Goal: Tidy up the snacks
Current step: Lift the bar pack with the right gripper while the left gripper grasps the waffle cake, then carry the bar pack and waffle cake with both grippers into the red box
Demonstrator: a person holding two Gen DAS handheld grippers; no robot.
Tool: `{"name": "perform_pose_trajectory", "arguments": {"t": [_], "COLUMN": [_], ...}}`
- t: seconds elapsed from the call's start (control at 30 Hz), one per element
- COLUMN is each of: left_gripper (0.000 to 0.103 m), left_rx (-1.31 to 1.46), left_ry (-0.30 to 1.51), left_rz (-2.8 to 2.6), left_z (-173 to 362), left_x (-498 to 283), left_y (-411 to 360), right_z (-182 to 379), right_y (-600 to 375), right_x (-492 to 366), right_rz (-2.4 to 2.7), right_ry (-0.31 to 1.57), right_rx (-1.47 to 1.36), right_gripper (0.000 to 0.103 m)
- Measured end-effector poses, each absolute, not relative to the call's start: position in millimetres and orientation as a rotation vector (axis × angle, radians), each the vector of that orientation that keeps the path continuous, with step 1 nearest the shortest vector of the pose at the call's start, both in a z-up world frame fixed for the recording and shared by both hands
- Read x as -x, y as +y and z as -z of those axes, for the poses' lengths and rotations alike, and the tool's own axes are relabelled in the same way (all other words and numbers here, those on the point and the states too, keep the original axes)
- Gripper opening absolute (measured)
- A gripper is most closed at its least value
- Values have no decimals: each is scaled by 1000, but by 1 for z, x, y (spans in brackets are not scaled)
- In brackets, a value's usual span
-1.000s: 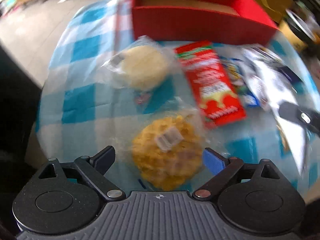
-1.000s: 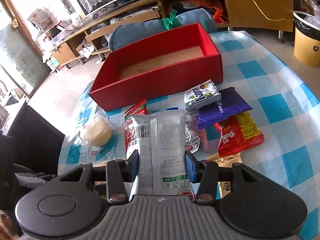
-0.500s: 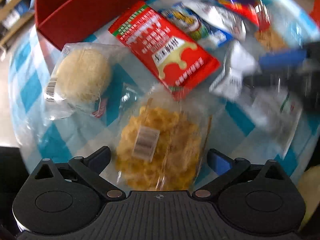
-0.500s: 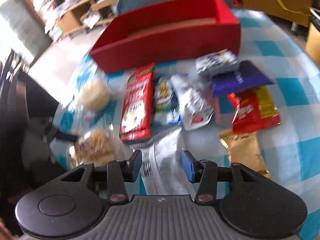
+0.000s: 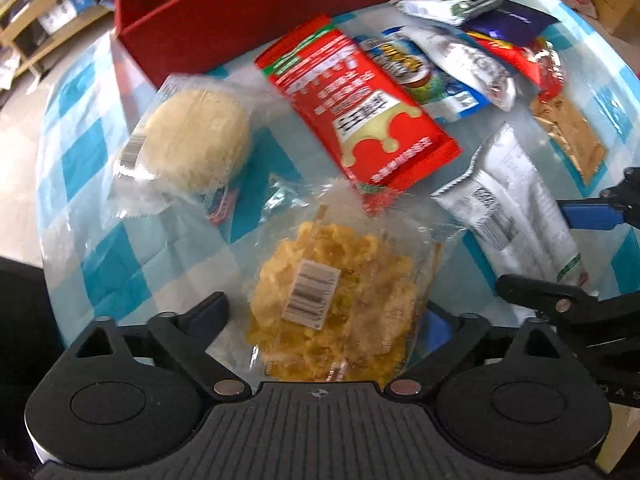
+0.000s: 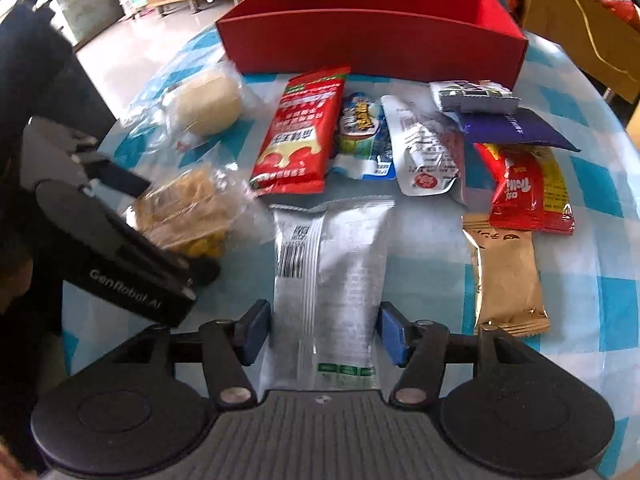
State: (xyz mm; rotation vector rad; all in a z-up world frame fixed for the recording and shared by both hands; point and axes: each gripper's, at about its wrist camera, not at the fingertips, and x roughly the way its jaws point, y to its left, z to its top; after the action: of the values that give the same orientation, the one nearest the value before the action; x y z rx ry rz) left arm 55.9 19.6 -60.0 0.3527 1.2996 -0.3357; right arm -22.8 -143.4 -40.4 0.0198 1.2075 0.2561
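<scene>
The right gripper (image 6: 320, 332) is opening over the white packet (image 6: 332, 272), which lies flat on the checked tablecloth (image 6: 592, 280) with the pads just clear of its edges, so it reads as a set-down in the row before the red box (image 6: 372, 40). The left gripper (image 5: 328, 320) is spreading wide, straddling the bagged yellow crisps (image 5: 336, 304) without pressing, probably to take them next

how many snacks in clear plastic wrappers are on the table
2: a pale round bun in clear plastic wrapper near the red box's left end, and a yellow crumbly snack in clear plastic wrapper between the left gripper's open fingers.
</scene>
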Motion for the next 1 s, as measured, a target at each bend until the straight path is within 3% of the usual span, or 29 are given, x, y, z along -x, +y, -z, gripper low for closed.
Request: {"name": "perform_pose_trajectory", "arguments": {"t": [0.1,0.27,0.3,0.4,0.43,0.57,1.0], "left_gripper": [103,103,103,103,103,85,81], "left_rx": [-328,-328,-329,-322,-312,-275,-140], "left_ry": [1308,1266,1261,1258,1260,1230,1172], "left_rz": [329,339,341,337,334,308,277], "left_z": [63,62,63,62,61,51,18], "left_x": [-58,-51,-49,-50,-50,-44,-24], "left_y": [24,24,23,23,23,26,29], "right_z": [43,42,42,37,34,28,-8], "right_y": [-144,-145,-144,-147,-150,-153,-168], "right_x": [18,19,19,19,21,27,42], "right_rz": [-247,-254,-255,-209,-197,-160,-152], "right_ry": [1197,1197,1198,1194,1194,1176,1049], "right_rx": [-53,-55,-46,-27,-33,-4,-81], "right_gripper": [67,69,67,44,42,39,36]}}
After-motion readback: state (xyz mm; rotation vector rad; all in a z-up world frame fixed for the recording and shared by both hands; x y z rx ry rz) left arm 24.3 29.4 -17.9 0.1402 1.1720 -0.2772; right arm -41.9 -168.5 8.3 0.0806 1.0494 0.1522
